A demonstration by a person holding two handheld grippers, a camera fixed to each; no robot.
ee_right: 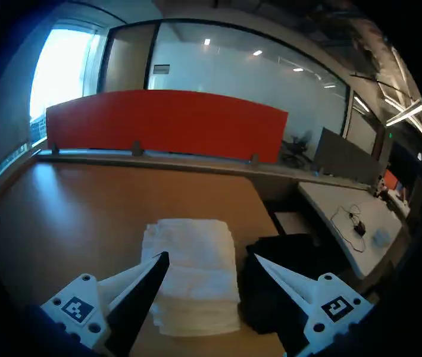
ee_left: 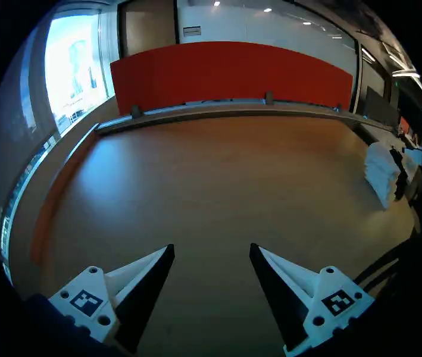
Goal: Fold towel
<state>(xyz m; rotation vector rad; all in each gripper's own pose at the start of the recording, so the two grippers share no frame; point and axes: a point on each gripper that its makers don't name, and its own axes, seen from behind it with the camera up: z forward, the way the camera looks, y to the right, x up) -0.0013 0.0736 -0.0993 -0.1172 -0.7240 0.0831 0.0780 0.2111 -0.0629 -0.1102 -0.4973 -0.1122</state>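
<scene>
Towels (ee_right: 190, 238), fluffy white stack on smooth wood table (ee_right: 91, 202); left gripper (ee_left: 211, 246), right gripper (ee_right: 211, 256) agape, empty

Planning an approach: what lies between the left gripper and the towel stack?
Bare tabletop runs from the left gripper to the towel stack, in the left gripper view.

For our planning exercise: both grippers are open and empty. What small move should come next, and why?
Probably lower the right gripper onto the white folded cloth towel stack: its open fingers frame it on the brown wooden table, while the left gripper aims at bare tabletop.
</scene>
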